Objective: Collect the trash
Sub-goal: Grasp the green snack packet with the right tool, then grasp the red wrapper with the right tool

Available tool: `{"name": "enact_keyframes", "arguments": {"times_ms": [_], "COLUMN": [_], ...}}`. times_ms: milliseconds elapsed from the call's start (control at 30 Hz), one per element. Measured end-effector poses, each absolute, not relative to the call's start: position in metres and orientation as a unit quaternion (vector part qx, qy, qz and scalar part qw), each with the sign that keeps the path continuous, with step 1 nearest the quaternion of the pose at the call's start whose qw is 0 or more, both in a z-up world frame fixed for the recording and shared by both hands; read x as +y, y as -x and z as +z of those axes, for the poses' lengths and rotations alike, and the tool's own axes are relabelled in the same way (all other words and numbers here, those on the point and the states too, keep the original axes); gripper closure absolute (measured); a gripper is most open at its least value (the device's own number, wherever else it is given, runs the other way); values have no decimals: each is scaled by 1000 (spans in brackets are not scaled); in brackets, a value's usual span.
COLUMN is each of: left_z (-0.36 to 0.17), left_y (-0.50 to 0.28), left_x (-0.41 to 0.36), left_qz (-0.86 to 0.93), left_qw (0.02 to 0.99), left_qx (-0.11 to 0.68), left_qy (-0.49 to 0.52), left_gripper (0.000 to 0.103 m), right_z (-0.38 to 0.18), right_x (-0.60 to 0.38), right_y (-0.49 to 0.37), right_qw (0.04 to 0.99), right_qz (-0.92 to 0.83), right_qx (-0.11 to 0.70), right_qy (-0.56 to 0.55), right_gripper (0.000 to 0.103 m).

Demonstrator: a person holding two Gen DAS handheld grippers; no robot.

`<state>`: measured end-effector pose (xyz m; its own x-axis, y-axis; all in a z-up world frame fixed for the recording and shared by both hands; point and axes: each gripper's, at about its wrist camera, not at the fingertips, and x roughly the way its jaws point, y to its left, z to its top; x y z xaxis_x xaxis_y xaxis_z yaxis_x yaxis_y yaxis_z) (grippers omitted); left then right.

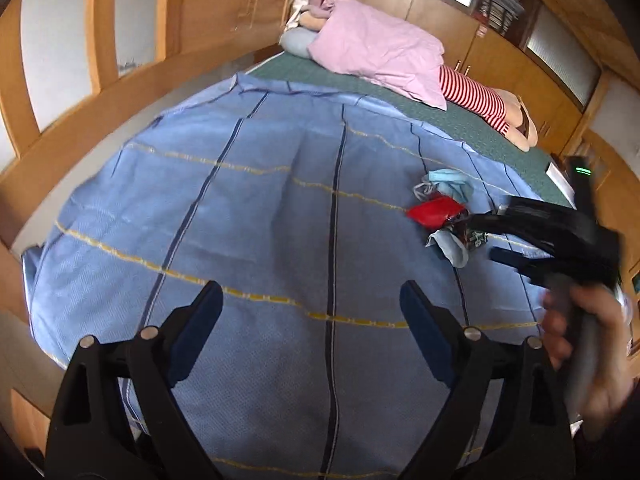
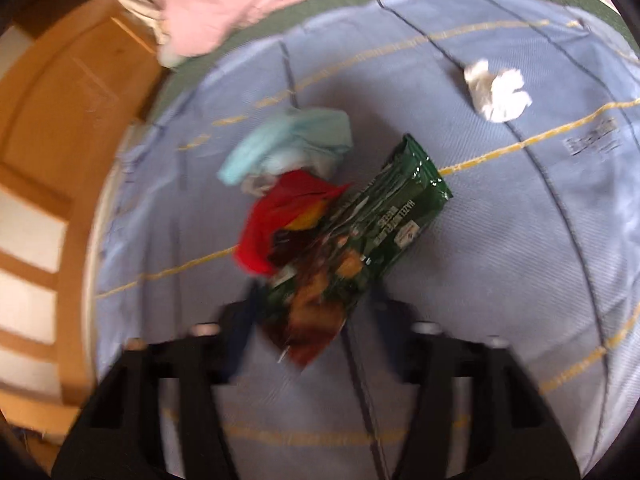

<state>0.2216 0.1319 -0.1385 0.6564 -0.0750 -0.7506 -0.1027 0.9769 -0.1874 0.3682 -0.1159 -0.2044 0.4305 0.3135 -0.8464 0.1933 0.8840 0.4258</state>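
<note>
A pile of trash lies on the blue blanket (image 1: 280, 208): a red wrapper (image 1: 434, 210), light blue face masks (image 1: 448, 184) and a green snack wrapper (image 2: 372, 216). In the right wrist view the red wrapper (image 2: 280, 220) and a light blue mask (image 2: 288, 144) lie just behind the green wrapper, and a crumpled white paper (image 2: 498, 90) lies apart at the upper right. My right gripper (image 2: 312, 312) has its fingers either side of the green wrapper's lower end; the view is blurred. It also shows in the left wrist view (image 1: 492, 236). My left gripper (image 1: 310, 304) is open and empty over the blanket.
A pink pillow (image 1: 376, 48) and a soft doll with red-striped legs (image 1: 476, 100) lie at the head of the bed on the green sheet (image 1: 460, 120). Wooden wardrobes (image 1: 500, 60) line the walls around the bed.
</note>
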Motion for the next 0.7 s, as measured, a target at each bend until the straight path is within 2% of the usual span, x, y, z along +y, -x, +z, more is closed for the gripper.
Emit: {"name": "enact_keyframes", "arguments": {"times_ms": [33,100,233,400,433,500,533,567,700], "left_z": [-138,-139,-139,-141,-142,-146,-149,-152,-159], "left_y": [-220,-220,-219,-210,-209,-206,-206,-204,-205], "left_x": [130,129,141,171,175,182,185,186,184], "left_qz": [6,4,29,74,80,88,90,90,81], "left_qw": [903,901,894,880,876,869,864,860,851], "left_qx": [415,420,432,440,443,450,456,462,478], "left_qy": [109,109,116,165,173,187,192,197,201], "left_gripper": [12,12,12,12,12,12,12,12,12], "right_z": [-217,-228,-211,-193,-191,-185,-177,-167,-131], "right_x": [-114,-111,-95,-43,-26,-6,-3,-6,-43], "right_y": [-379,-387,-380,-320,-308,-300,-304,-311,-359], "right_qw": [808,802,804,754,742,740,751,766,839], "right_qz": [26,23,80,221,257,287,284,277,173], "right_qx": [539,548,551,603,610,605,594,576,508], "right_qy": [-235,-235,-208,-139,-106,-64,-56,-59,-92], "right_gripper": [85,95,98,98,94,81,69,62,60]}}
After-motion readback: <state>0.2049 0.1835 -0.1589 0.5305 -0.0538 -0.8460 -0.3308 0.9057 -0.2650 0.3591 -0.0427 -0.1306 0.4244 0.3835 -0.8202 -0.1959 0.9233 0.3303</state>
